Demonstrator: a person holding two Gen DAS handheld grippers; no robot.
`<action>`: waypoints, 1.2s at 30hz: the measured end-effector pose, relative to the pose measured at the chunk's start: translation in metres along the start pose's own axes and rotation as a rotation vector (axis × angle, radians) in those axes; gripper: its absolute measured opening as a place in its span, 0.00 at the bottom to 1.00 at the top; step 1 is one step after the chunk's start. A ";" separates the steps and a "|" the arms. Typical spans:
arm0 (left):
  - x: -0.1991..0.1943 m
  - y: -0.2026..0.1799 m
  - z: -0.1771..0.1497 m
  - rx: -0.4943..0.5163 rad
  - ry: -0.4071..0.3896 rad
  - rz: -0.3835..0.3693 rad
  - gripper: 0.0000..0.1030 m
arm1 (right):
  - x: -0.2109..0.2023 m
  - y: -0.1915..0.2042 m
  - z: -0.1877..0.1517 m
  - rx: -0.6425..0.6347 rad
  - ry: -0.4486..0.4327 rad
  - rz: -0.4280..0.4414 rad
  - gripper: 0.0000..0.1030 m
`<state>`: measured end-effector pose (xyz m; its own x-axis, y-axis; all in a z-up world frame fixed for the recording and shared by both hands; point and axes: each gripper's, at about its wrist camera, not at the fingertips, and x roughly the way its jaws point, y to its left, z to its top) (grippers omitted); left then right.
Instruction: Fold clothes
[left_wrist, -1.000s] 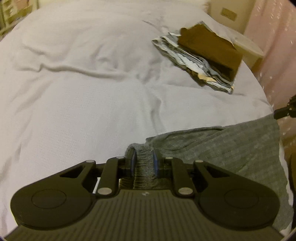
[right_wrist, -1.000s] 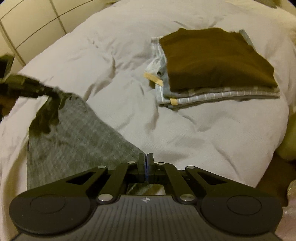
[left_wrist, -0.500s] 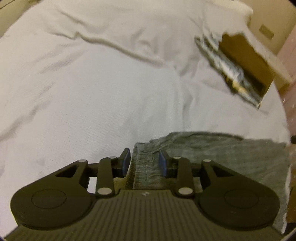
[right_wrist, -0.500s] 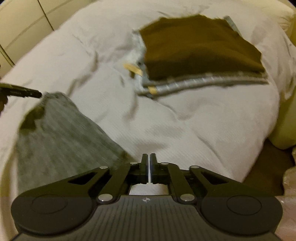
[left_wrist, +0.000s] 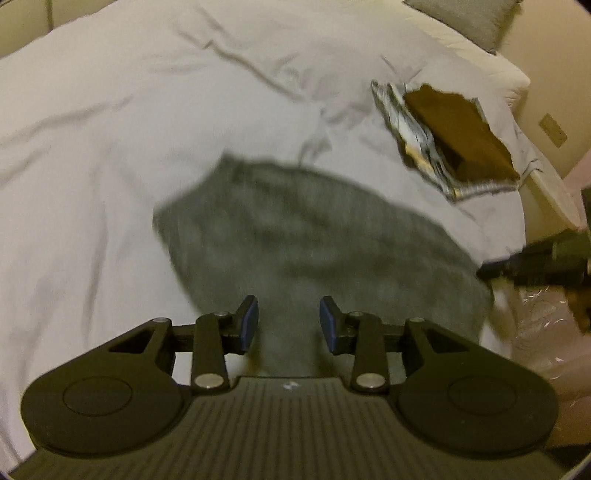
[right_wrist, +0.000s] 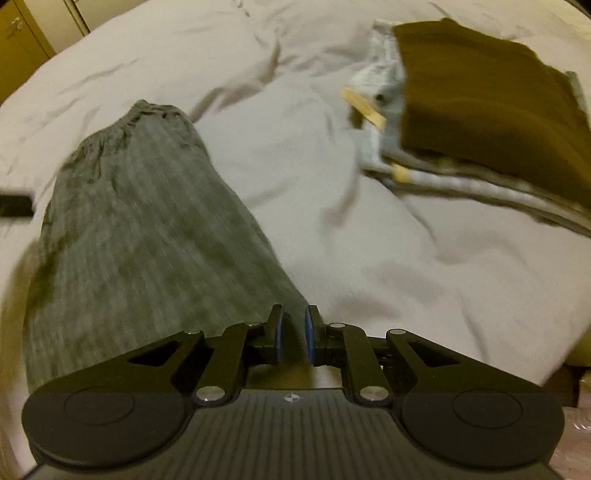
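Note:
A grey ribbed garment (left_wrist: 295, 240) lies spread on the white bed, blurred in the left wrist view. My left gripper (left_wrist: 289, 325) is open just above its near edge, with nothing pinched between the blue pads (left_wrist: 248, 325). In the right wrist view the same garment (right_wrist: 140, 229) stretches away to the left, its gathered waistband at the far end. My right gripper (right_wrist: 292, 332) stands open by a narrow gap at the garment's near right corner and holds nothing. The right gripper (left_wrist: 535, 258) also shows at the right edge of the left wrist view.
A stack of folded clothes (right_wrist: 480, 96), brown piece on top of striped ones, sits on the white duvet (right_wrist: 406, 258) at the far right. The bed edge drops off at the right. A pillow (left_wrist: 461, 18) lies at the head. Cabinet doors (right_wrist: 22, 40) stand far left.
My left gripper has opened, let go of the grey garment and drawn back. My right gripper has gone from shut to slightly open. The garment now lies loose on the bed.

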<state>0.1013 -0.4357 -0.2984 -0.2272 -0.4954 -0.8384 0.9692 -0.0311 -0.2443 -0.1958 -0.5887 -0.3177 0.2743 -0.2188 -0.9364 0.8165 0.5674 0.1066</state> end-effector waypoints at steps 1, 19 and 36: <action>-0.005 -0.004 -0.013 -0.018 0.004 0.006 0.35 | -0.005 0.000 -0.004 -0.007 -0.004 -0.001 0.15; -0.074 -0.073 -0.202 -0.031 -0.070 0.081 0.42 | -0.073 0.172 -0.122 -0.617 -0.088 0.067 0.36; -0.032 -0.121 -0.262 -0.240 -0.430 0.298 0.41 | -0.018 0.175 -0.188 -1.456 -0.499 0.107 0.39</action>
<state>-0.0341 -0.1887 -0.3699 0.1600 -0.7626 -0.6268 0.9255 0.3368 -0.1735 -0.1531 -0.3362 -0.3445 0.6761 -0.1939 -0.7108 -0.3219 0.7901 -0.5216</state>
